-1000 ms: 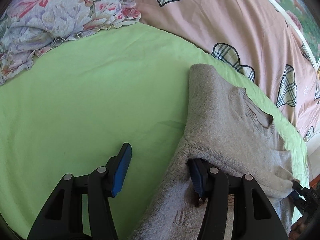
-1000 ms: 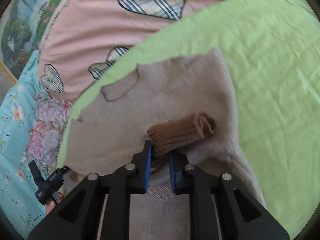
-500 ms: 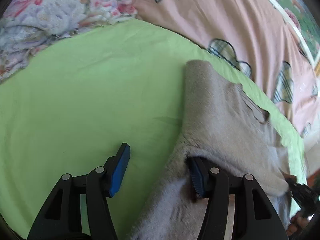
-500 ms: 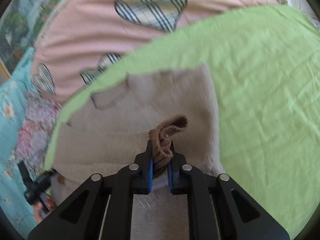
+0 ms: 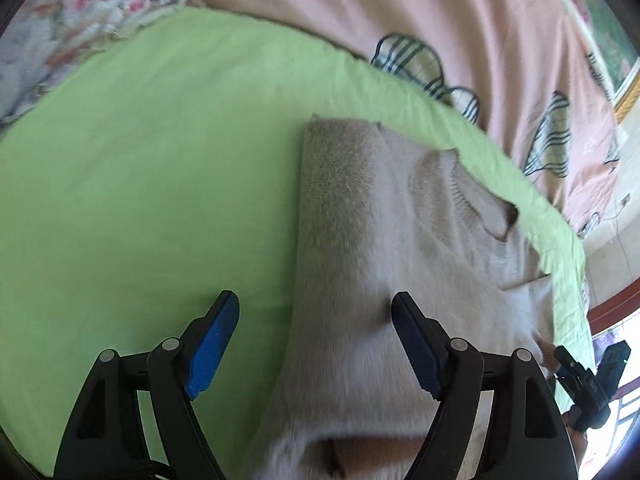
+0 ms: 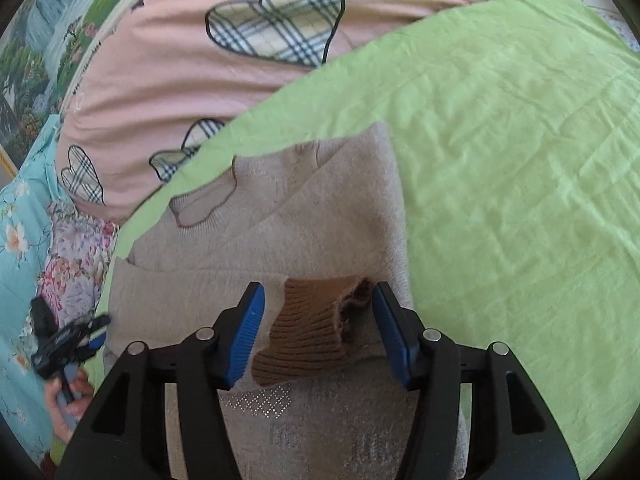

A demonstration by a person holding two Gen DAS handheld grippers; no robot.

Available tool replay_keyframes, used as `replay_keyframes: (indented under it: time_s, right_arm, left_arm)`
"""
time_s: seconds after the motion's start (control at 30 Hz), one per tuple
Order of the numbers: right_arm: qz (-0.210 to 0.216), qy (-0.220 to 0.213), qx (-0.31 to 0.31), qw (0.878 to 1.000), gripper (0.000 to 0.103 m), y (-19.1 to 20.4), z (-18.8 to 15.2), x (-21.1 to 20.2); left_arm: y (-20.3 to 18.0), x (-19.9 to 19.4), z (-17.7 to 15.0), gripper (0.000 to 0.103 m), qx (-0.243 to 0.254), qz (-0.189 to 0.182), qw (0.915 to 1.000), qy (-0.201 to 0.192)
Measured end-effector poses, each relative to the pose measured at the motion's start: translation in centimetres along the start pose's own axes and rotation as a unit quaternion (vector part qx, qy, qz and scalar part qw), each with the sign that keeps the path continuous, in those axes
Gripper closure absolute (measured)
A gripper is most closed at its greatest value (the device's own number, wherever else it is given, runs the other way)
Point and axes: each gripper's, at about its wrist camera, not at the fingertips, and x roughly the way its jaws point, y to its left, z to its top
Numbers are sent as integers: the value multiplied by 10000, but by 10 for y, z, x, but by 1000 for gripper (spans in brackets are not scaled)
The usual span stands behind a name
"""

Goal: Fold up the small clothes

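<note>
A beige knit sweater (image 5: 380,220) lies on the green sheet (image 5: 140,200) with its sleeves folded in and its neckline (image 6: 200,208) toward the pink quilt. My left gripper (image 5: 316,320) hovers over the sweater's left folded edge. Its jaws are opening, and the pads press on nothing. My right gripper (image 6: 318,320) is also opening. The sleeve's brown ribbed cuff (image 6: 312,328) rests loose between its blue pads (image 6: 244,332), flat on the sweater's body. Each view shows the other gripper small at its edge: the right one (image 5: 588,380), and the left one (image 6: 64,340) in a hand.
A pink quilt with plaid hearts (image 6: 276,20) lies just behind the sweater. Floral bedding (image 5: 80,20) is bunched at the sheet's far left, and blue floral fabric (image 6: 16,240) sits beside the sweater. Bare green sheet (image 6: 520,160) spreads to the right.
The right gripper squeezed the brown cuff, then let go, and the cuff now lies flat. The left gripper's right finger came out from under the fold and its jaws widened.
</note>
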Motion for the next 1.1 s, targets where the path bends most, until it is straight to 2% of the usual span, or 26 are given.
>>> replay_keyframes:
  time_s: [0.03, 0.07, 0.1, 0.13, 0.23, 0.27, 0.3, 0.33, 0.4, 0.43, 0.47, 0.5, 0.53, 0.6, 0.67, 0.87, 1.03, 1.1]
  right_arm:
    - [-21, 88, -167, 9998, 46, 3, 0, 3]
    - [1, 173, -327, 9993, 51, 8, 0, 6]
    - [50, 293, -437, 9986, 78, 11, 1, 9]
    - [164, 344, -495, 9980, 95, 15, 3, 9]
    - [249, -216, -675, 9972, 95, 21, 10, -15]
    - [187, -313, -639, 9973, 95, 19, 11, -17]
    - [89, -296, -567, 9979, 95, 16, 13, -14]
    - [-100, -88, -497, 9987, 90, 12, 14, -2]
    - [-647, 166, -429, 9968, 81, 6, 12, 10]
    - [-703, 166, -347, 9968, 81, 2, 9, 7]
    - [-585, 97, -263, 9979, 80, 1, 8, 1]
    - [-541, 24, -207, 9983, 69, 1, 5, -6]
    - [-525, -114, -197, 9984, 54, 1, 2, -19]
    - [-469, -366, -273, 9979, 40, 7, -7, -41]
    - [-285, -428, -277, 9983, 39, 11, -16, -57]
    - [65, -185, -313, 9993, 39, 26, -54, -81]
    - [269, 18, -280, 9992, 39, 30, -87, -94]
    - [382, 77, -286, 9988, 38, 31, -98, -99]
  left_arm:
    - [-6, 12, 4, 27, 168, 148, 9997, 106]
    - [-10, 17, 5, 45, 349, 314, 9989, 61]
    - [-16, 19, 5, 81, 575, 477, 9972, -54]
    - [-21, 17, 5, 90, 644, 366, 9972, -120]
    - [-21, 2, 4, 91, 459, 558, 9951, -678]
    - [-19, 4, 3, 91, 406, 708, 9940, -731]
    - [-17, 8, 1, 91, 354, 810, 9935, -719]
    - [-15, 12, 0, 91, 295, 853, 9935, -692]
    - [-15, 11, -3, 90, 249, 833, 9936, -723]
    - [-17, 5, -5, 90, 255, 830, 9932, -775]
    - [-16, -2, -10, 89, 269, 815, 9929, -825]
    - [-17, -10, -14, 88, 298, 822, 9922, -890]
    - [-19, -17, -18, 88, 314, 844, 9916, -927]
    - [-20, -32, -30, 88, 317, 793, 9915, -981]
    - [-18, -49, -49, 88, 293, 718, 9919, -1010]
    - [-16, -93, -113, 87, 233, 435, 9940, -981]
    - [-9, -122, -171, 77, 253, 283, 9955, -867]
    - [-3, -132, -191, 70, 229, 205, 9962, -812]
